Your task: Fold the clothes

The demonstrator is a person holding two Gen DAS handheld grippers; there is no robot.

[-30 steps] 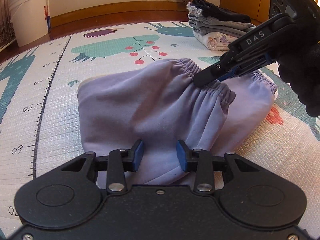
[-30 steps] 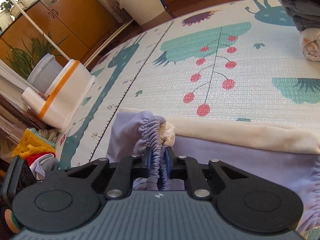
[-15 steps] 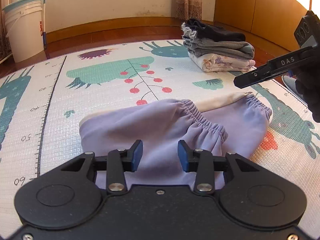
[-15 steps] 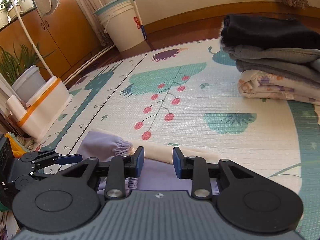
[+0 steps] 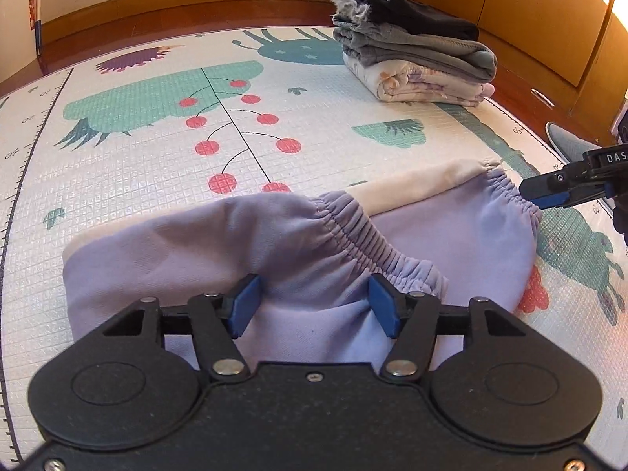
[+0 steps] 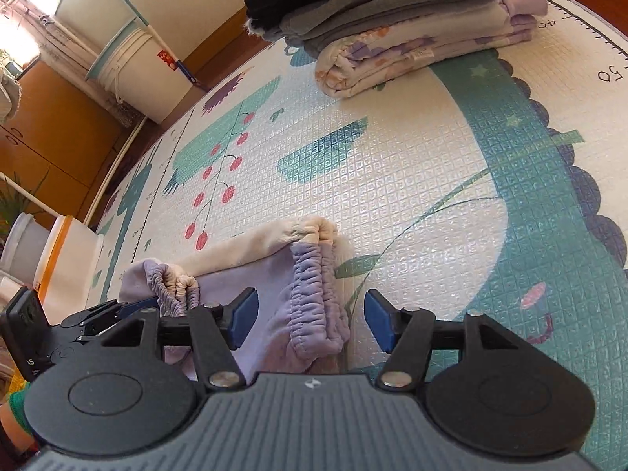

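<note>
Both tongs, left (image 5: 312, 306) and right (image 6: 310, 324), gape empty over the lilac trousers (image 5: 298, 243), seemingly lining up the next fold.

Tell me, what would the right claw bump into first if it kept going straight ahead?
Most likely the purple pants' gathered cuff, lying right between the open right claw fingers. Past it lies the play mat, then the folded pile. Depth is hard to judge here.

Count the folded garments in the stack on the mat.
3 visible: a black one on top, a grey one in the middle, a floral one at the bottom. More may be hidden between.
</note>
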